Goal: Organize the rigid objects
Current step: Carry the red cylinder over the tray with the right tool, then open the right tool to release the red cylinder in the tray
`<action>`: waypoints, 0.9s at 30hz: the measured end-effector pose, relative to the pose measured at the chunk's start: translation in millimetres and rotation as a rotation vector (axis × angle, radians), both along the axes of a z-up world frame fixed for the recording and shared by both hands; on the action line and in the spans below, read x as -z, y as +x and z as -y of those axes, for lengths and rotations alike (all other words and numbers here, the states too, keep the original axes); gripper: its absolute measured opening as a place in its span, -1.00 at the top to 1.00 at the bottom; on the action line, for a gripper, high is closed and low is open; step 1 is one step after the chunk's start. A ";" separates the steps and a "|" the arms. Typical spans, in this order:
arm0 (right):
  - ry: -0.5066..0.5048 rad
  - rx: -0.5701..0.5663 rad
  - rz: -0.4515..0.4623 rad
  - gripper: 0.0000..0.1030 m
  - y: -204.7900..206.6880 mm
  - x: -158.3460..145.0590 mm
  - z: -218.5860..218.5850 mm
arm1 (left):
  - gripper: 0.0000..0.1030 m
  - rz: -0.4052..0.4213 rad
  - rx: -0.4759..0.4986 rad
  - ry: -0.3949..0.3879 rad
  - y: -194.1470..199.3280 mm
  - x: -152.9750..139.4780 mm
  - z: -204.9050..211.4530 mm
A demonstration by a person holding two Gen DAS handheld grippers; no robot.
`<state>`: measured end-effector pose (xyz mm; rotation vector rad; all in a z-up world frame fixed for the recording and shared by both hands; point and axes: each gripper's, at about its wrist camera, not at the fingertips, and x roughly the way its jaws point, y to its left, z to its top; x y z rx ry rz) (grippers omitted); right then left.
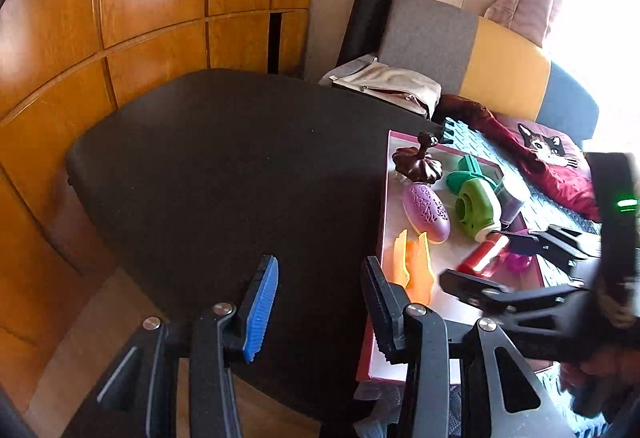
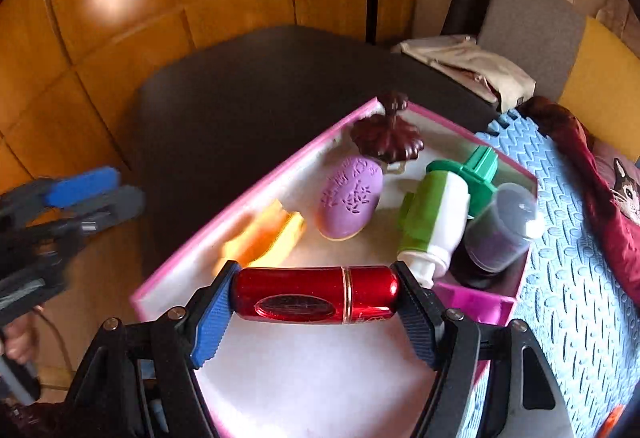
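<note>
right tool: clamped end to end on red tube, lying crosswise between the pads
red tube position: over near part of pink-rimmed tray, not resting on its floor
left tool: part open, nothing between pads, hanging over black bench just left of tray edge
ahead of right tool, in tray: orange piece front-left, purple oval case straight ahead, dark brown lotus-shaped stand beyond it at far corner
ahead-right of right tool: green-and-white cylinder lying on its side, green cap part behind it, dark lidded jar tipped against right wall
right of tube tip: magenta block, touching tray's right wall
under tray's right side: blue foam mat
blur: left tool smeared in right wrist view, orange piece soft
</note>
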<state>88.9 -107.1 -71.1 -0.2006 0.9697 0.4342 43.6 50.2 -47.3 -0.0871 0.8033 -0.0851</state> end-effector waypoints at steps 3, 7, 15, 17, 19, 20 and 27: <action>-0.023 0.018 -0.038 -0.47 10.7 14.9 -1.5 | 0.14 -0.005 0.003 0.001 -0.1 2.3 -0.6; 0.003 0.027 -0.037 -0.47 10.8 14.5 2.4 | 0.14 -0.014 0.004 0.001 0.8 4.7 0.9; 0.085 0.046 -0.004 -0.48 0.4 6.3 16.0 | 0.14 -0.011 0.012 0.007 -3.3 2.6 6.2; 0.096 0.058 0.008 -0.49 -2.7 3.4 18.0 | 0.14 -0.012 0.016 0.010 -3.8 2.2 7.8; 0.105 0.070 0.015 -0.49 -4.0 2.3 20.6 | 0.14 -0.011 0.019 0.014 -4.8 1.6 10.1; 0.108 0.076 0.019 -0.49 -5.3 1.5 22.1 | 0.14 -0.011 0.020 0.014 -5.3 1.3 11.1; 0.133 0.115 0.049 -0.49 -14.0 -6.3 30.8 | 0.14 -0.010 0.036 0.020 -8.3 -1.4 15.7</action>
